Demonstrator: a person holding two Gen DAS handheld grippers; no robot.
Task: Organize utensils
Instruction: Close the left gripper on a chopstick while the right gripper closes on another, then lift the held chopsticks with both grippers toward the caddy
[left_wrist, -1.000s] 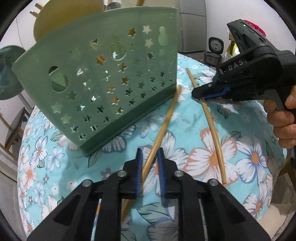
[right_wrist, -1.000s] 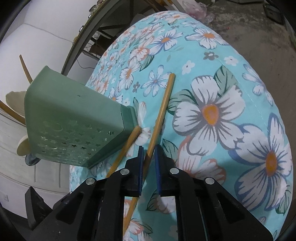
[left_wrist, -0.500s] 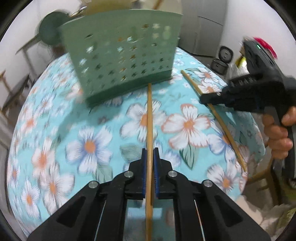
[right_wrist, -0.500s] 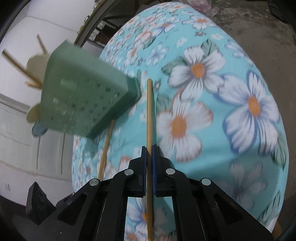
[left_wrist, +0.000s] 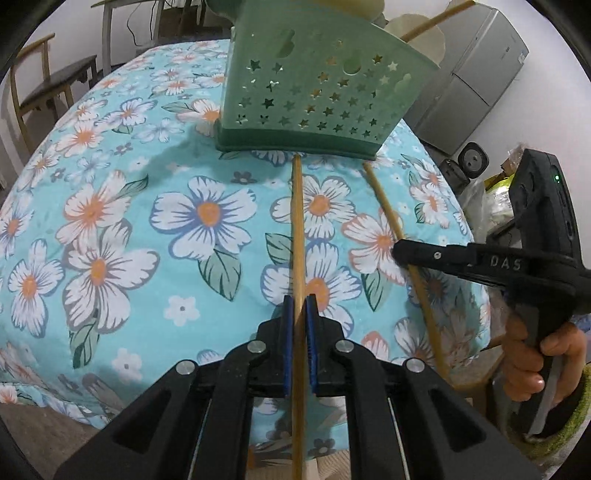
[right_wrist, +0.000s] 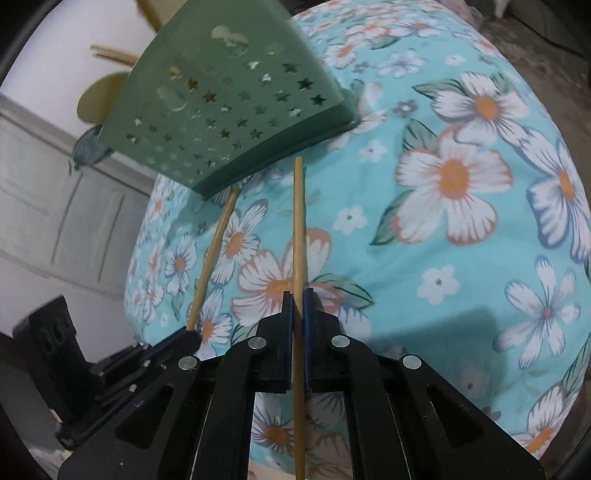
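Observation:
A green utensil holder (left_wrist: 314, 92) with star-shaped holes stands on the floral tablecloth (left_wrist: 147, 221). Pale spoons and chopsticks stick out of its top. My left gripper (left_wrist: 299, 306) is shut on a wooden chopstick (left_wrist: 297, 221) whose far tip reaches the holder's base. At the right of the same view my right gripper (left_wrist: 397, 254) pinches a second chopstick (left_wrist: 384, 206). In the right wrist view the right gripper (right_wrist: 298, 299) is shut on that chopstick (right_wrist: 296, 221), tip near the holder (right_wrist: 229, 103). The left gripper (right_wrist: 190, 334) holds the other chopstick (right_wrist: 214, 254) at lower left.
A hand (left_wrist: 528, 354) grips the right tool's handle. Wooden chairs (left_wrist: 44, 85) stand behind the table at upper left, and a grey fridge (left_wrist: 476, 74) at upper right. The table's rounded edge drops off close below both grippers. A white panelled door (right_wrist: 55, 221) lies beyond the table.
Both grippers closed onto their chopsticks, which had lain slanted between open fingers. Each stick now runs straight along its fingers, and both views have rolled and swung relative to the holder.

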